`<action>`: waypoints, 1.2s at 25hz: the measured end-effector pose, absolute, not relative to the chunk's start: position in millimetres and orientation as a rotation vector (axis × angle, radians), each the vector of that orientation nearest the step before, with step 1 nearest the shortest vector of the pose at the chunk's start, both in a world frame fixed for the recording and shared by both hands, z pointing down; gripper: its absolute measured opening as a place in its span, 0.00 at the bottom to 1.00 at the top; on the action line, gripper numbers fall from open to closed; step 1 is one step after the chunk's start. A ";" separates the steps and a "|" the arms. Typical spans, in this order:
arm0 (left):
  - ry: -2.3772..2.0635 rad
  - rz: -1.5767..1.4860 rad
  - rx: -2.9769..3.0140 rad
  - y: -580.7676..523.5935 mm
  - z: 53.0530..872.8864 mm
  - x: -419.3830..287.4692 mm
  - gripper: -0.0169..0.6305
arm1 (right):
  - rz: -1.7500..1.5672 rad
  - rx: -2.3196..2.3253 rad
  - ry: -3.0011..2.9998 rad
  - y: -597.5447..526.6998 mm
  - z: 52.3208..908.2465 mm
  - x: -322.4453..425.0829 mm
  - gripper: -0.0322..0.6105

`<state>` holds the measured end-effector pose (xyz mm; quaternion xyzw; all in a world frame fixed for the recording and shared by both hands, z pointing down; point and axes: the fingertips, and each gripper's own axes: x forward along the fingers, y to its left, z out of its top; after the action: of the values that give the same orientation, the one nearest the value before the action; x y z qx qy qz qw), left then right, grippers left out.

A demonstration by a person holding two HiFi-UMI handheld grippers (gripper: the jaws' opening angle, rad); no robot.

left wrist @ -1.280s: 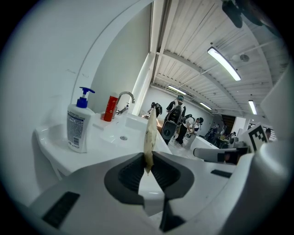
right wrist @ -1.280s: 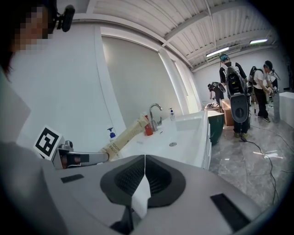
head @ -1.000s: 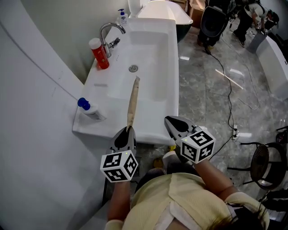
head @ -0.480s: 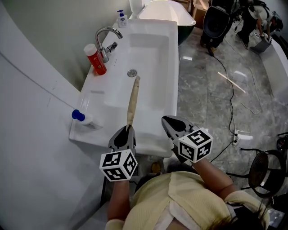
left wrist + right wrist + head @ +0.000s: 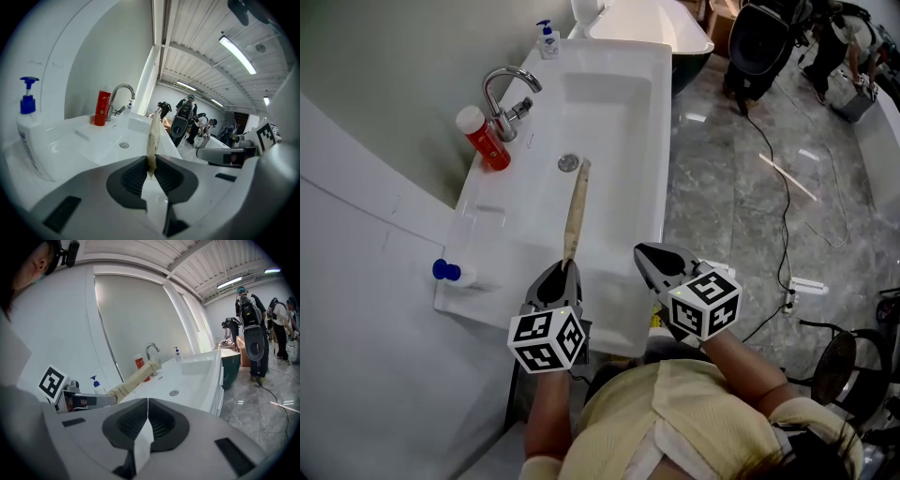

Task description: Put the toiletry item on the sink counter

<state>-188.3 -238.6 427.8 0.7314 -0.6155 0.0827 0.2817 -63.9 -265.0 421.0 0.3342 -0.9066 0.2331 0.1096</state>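
A long flat toothbrush pack in tan paper (image 5: 575,213) sticks out forward over the white sink basin (image 5: 609,141). My left gripper (image 5: 560,277) is shut on its near end; in the left gripper view the pack (image 5: 153,140) stands edge-on, pinched between the dark pads of the left gripper (image 5: 151,172). My right gripper (image 5: 654,262) hovers over the sink's front right corner with its jaws together and nothing in them. In the right gripper view, the right gripper (image 5: 148,417) is shut, and the pack (image 5: 133,379) slants above the counter.
On the counter's left side stand a chrome tap (image 5: 502,94), a red bottle with a white cap (image 5: 481,138) and a blue-capped pump bottle (image 5: 455,273). A small soap dispenser (image 5: 547,38) sits at the far end. A cable (image 5: 773,178) crosses the marble floor; people stand behind.
Both grippers have come forward over the sink's near edge, the left one carrying the toothbrush pack. The counter and its bottles now lie lower and closer in the head view.
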 end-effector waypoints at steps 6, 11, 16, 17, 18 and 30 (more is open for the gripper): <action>-1.637 0.271 1.936 -268.8 439.5 -177.9 0.14 | 0.699 0.974 -2.657 -295.1 426.2 -51.3 0.09; -1.639 0.306 1.925 -295.6 446.9 -173.7 0.14 | 0.723 0.983 -2.649 -318.1 431.6 -41.2 0.09; -1.637 0.337 1.917 -319.4 456.6 -172.4 0.14 | 0.747 0.975 -2.632 -337.5 443.7 -38.4 0.09; -1.638 0.346 1.915 -324.3 458.8 -172.2 0.14 | 0.749 0.970 -2.631 -341.0 445.5 -38.7 0.09; -1.640 0.355 1.913 -328.9 460.9 -172.1 0.14 | 0.752 0.963 -2.630 -344.0 446.9 -39.3 0.09; -1.641 0.419 1.850 -378.9 489.4 -174.0 0.14 | 0.786 0.896 -2.612 -369.1 466.1 -42.8 0.09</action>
<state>-174.0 -378.9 489.4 0.7008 -0.6218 0.1589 0.3114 -42.8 -369.1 466.1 0.3092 -0.9015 0.2712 0.1347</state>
